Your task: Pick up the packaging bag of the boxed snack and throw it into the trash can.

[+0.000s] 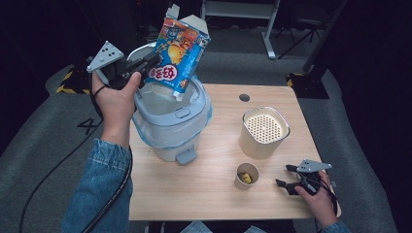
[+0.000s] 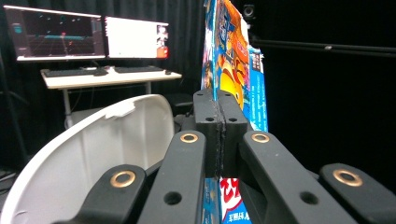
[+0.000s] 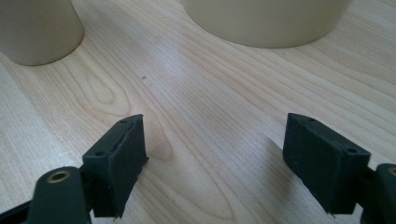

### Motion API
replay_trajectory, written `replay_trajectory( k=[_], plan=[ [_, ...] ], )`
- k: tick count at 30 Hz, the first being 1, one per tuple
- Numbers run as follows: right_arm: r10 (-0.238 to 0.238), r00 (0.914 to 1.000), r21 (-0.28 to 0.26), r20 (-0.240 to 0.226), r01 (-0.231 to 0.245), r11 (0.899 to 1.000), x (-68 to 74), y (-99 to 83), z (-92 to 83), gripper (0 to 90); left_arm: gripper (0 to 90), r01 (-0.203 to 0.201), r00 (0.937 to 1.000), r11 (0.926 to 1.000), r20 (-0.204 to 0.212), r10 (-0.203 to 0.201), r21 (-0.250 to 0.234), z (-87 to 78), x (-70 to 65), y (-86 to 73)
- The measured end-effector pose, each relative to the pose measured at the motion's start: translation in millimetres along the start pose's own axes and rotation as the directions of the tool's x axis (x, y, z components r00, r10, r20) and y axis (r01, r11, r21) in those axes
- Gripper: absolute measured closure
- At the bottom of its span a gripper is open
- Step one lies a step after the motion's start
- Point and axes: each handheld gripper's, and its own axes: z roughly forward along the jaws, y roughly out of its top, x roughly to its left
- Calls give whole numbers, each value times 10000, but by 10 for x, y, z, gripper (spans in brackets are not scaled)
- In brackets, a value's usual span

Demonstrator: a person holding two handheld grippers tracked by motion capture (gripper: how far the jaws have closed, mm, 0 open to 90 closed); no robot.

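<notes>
A blue and orange snack carton (image 1: 178,51) with an open top hangs tilted over the open white bin (image 1: 171,116). My left gripper (image 1: 145,65) is shut on the carton's edge; in the left gripper view the jaws press flat on the carton (image 2: 233,60), with the bin's raised lid (image 2: 88,154) below left. My right gripper (image 1: 287,177) rests low on the table at the front right, jaws open with only bare wood between its pads (image 3: 119,158).
A beige container (image 1: 263,132) with a perforated top stands right of the bin. A small paper cup (image 1: 247,175) with something yellow inside sits in front of it, just left of my right gripper. The wooden table (image 1: 204,194) has a round hole (image 1: 244,97) at the back.
</notes>
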Motion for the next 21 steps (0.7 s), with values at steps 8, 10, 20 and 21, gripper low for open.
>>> replay_trajectory(
  k=[8,10,20,21],
  plan=[
    [0,10000,1,1,0,10000,0,0,0,215,895,-157,9994,9989,-292,171,448,122,14,-73],
    [-1,10000,0,-1,1,10000,0,0,0,215,895,-157,9995,9987,-282,171,488,147,13,-94],
    [3,10000,1,-2,-3,10000,0,0,0,215,894,-63,9996,9971,-256,83,756,238,11,-177],
    [3,10000,1,-1,-3,10000,0,0,0,215,894,-37,9997,9970,-234,55,768,242,11,-186]
  ],
)
